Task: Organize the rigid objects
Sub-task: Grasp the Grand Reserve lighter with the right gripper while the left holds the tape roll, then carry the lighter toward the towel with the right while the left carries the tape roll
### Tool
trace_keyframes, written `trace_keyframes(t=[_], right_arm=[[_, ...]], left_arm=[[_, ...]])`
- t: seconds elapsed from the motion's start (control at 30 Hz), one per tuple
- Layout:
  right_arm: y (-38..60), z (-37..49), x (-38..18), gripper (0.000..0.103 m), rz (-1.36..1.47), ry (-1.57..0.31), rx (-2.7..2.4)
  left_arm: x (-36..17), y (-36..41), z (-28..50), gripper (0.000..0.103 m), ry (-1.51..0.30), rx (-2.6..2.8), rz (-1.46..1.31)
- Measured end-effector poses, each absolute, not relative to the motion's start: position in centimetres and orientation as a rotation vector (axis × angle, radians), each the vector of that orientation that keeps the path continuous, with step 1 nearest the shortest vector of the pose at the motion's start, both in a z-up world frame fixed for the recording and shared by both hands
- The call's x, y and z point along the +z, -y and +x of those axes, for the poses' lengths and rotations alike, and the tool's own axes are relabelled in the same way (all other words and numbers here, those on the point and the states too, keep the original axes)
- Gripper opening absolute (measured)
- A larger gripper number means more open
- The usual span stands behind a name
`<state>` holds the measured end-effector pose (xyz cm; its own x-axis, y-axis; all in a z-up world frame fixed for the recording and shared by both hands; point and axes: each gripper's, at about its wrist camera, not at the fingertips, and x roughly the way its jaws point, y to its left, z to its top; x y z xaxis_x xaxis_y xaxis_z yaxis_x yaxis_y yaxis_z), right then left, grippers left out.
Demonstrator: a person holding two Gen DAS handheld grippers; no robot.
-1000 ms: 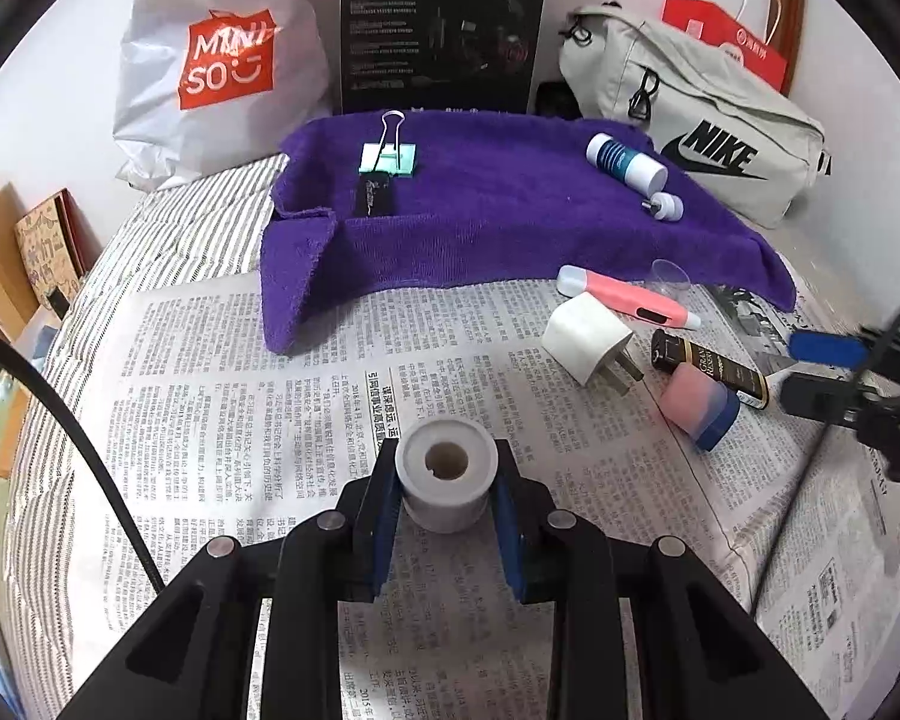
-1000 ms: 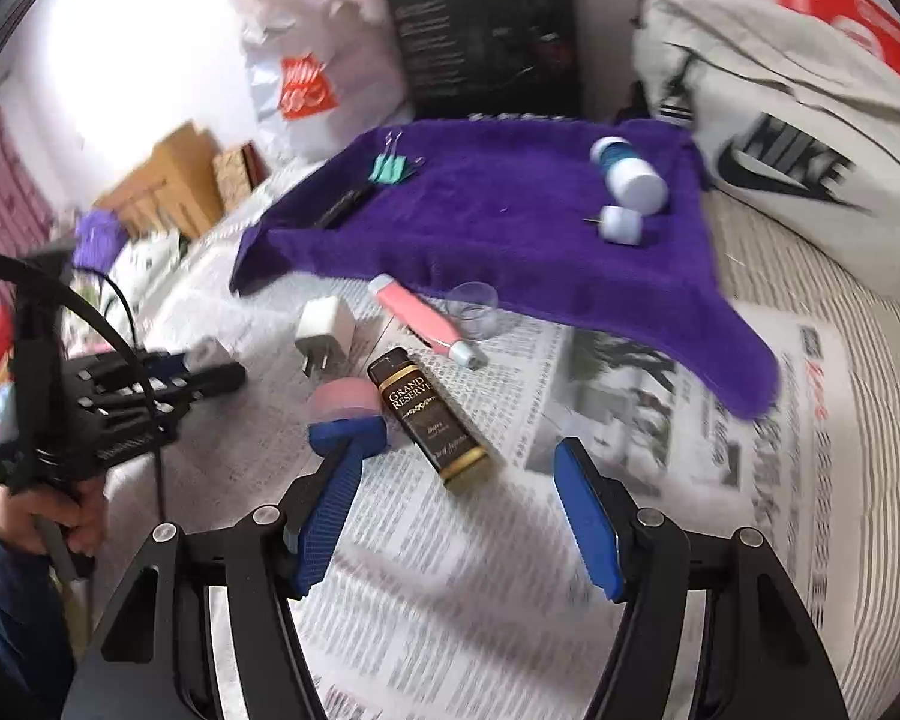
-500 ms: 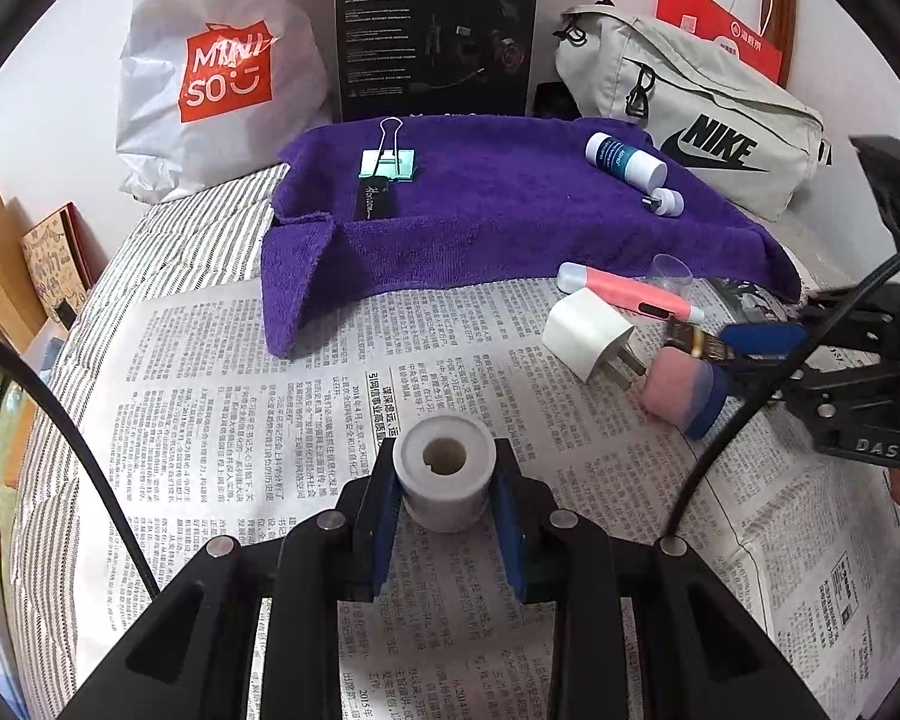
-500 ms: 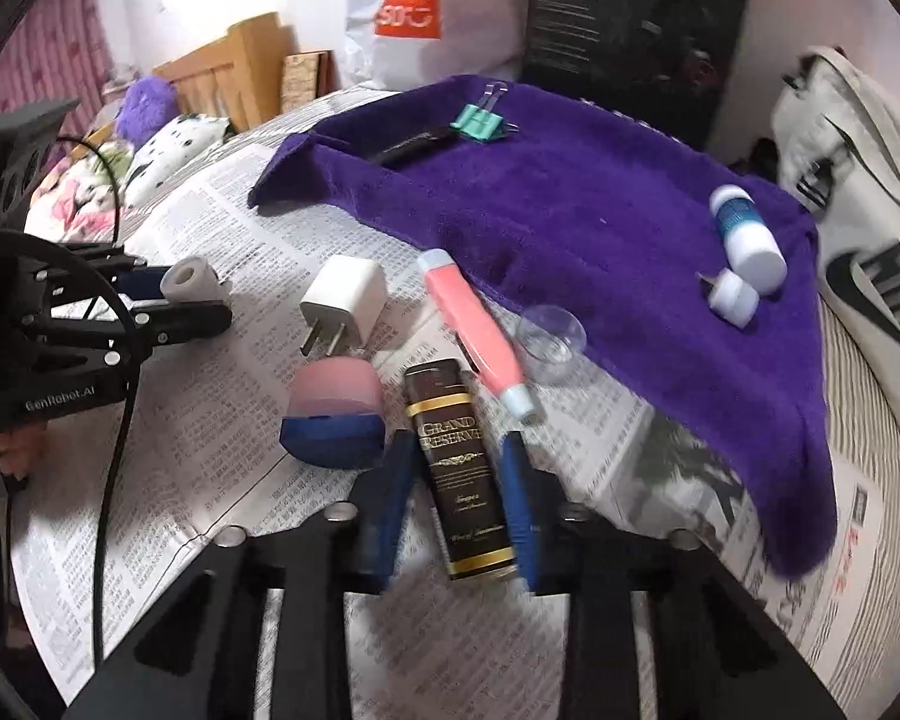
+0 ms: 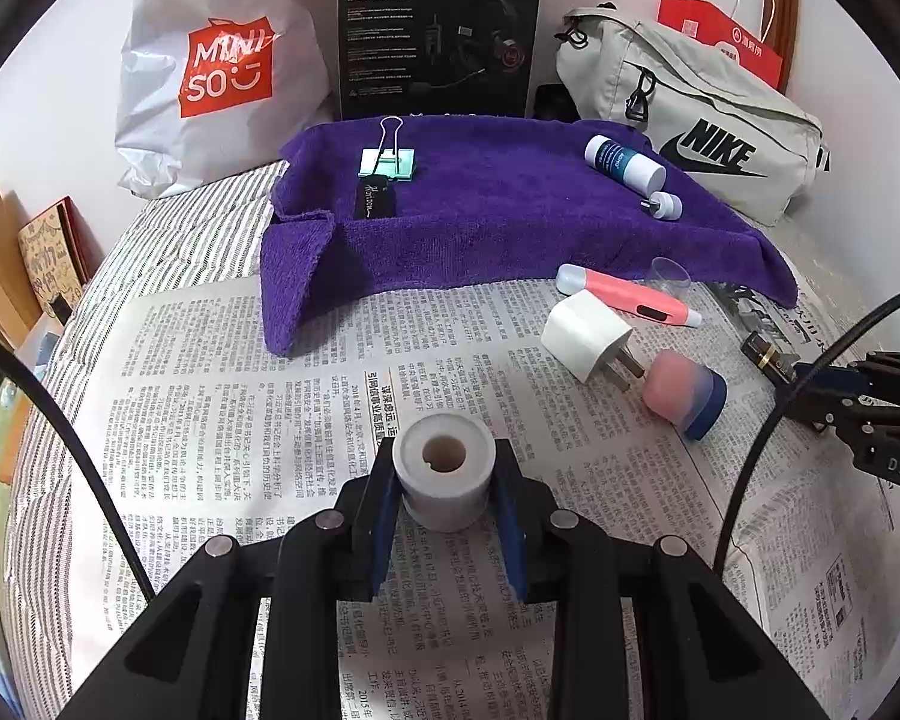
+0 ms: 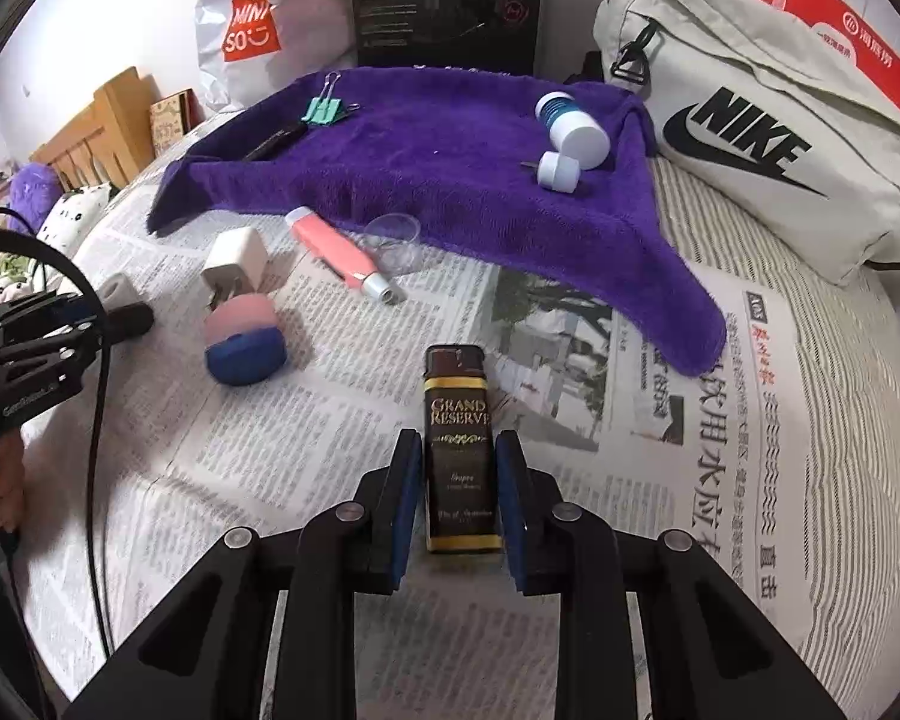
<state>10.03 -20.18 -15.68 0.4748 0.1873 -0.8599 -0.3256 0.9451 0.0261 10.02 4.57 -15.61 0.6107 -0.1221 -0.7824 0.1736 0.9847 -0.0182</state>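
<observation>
Two grippers are in use over a newspaper spread on a striped bed. The left gripper has its jaws closed on one white spool with a round hole through its middle, held just above the newsprint. The right gripper has its jaws clamped on the sides of one dark box lettered "GRAND RESERVE" in gold, lying lengthwise on the paper. Loose on the newspaper are one white plug adapter, one pink pen-shaped tool, one clear cap and one pink-and-blue rounded piece. On the one purple towel lie one mint binder clip, one small black item with script too small to read, one blue-and-white bottle and one small white cap. Behind stand one white "MINISO" bag, one black "HECATE" box, one grey "NIKE" bag and one red bag. Only the right wrist view shows the gold lettering, a wooden bed frame and a purple plush; the left wrist view shows just one end of the dark box.
</observation>
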Motion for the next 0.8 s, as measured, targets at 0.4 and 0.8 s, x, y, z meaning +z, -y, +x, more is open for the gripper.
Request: trace_keyframes(t=[0.4,0.8], right_arm=[[19.9,10.3,-15.7,0.024,-0.128,-1.025,0.338],[19.7,8.8,-16.3,0.024,-0.140,-0.902,0.322]], left_arm=[[-15.7,-4.4,10.0,0.028,-0.897,-0.167,0.078],[-15.8,-4.3,9.9,0.028,-0.898,-0.165,0.079]])
